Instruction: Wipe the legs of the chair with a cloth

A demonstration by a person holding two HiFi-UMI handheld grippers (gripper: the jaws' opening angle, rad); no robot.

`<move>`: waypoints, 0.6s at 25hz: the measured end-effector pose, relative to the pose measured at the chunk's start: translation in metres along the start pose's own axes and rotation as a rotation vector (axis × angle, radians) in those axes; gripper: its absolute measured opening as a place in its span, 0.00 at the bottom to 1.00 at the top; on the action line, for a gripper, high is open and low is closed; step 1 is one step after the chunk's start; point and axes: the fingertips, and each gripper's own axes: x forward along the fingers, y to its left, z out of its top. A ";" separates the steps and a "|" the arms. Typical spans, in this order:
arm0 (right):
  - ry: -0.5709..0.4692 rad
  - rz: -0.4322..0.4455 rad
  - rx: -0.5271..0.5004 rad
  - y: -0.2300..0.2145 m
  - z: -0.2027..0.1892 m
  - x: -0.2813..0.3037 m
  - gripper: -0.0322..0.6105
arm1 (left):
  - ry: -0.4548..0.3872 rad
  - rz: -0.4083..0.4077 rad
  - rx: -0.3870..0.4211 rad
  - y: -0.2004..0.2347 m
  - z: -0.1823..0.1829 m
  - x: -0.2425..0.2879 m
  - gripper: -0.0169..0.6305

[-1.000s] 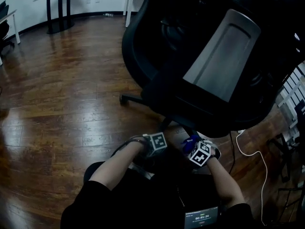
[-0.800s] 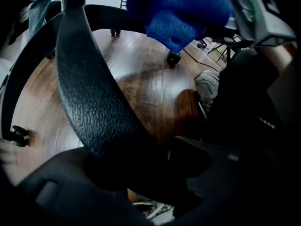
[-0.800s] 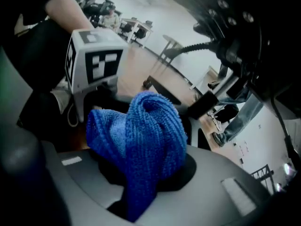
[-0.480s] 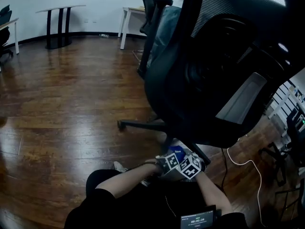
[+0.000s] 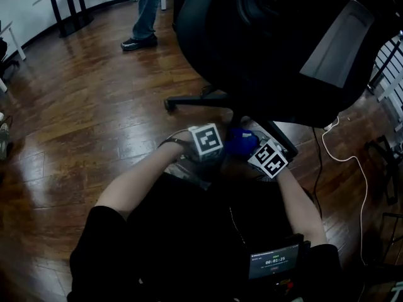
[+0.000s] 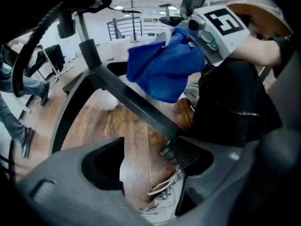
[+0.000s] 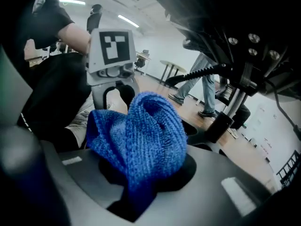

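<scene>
**Chair (image 5: 271, 49) legs are waiting while the cloth (image 7: 141, 135) is hanging beside them**

The blue cloth is sitting bunched in the right gripper (image 7: 143, 173), whose jaws are clamping it at the fold. The left gripper (image 6: 150, 168) is carrying nothing. Its jaws have just been opening and are standing wide, with only floorboards and a pale shoe (image 6: 164, 197) showing through the gap. One dark chair leg (image 6: 131, 102) is running across in front of that gripper, and the cloth is hanging just above it. Whether the two are touching is not clear.

As a judgement, the wiping is sitting between strokes. No leg is showing streaks or dust that would separate cleaned from uncleaned, so the number finished cannot be read. The leg reaching out to its caster (image 5: 169, 104) in the head view is lying apart from the cloth and is probably waiting its turn.

The floor (image 5: 82, 118) is glossy dark wood planking, throwing back pale glare. The black chair is looming over both grippers. A white cable (image 5: 352, 162) is trailing across the boards on the right. A standing person (image 5: 146, 11) and a dark-legged table (image 5: 63, 5) are occupying the far side by the white wall.
</scene>
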 end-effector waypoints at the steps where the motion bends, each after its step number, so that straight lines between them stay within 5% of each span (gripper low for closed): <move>1: -0.015 0.021 -0.011 0.009 0.005 0.002 0.18 | -0.005 -0.016 -0.016 0.001 -0.012 -0.001 0.54; 4: -0.063 0.109 -0.039 0.038 0.017 0.014 0.18 | -0.003 -0.041 0.015 0.000 -0.040 0.007 0.54; 8: -0.034 0.230 -0.120 0.084 0.015 0.031 0.18 | 0.113 -0.115 0.180 -0.015 -0.072 0.031 0.54; 15: -0.062 0.192 -0.063 0.072 0.014 0.042 0.18 | 0.238 -0.154 0.337 0.002 -0.103 0.080 0.54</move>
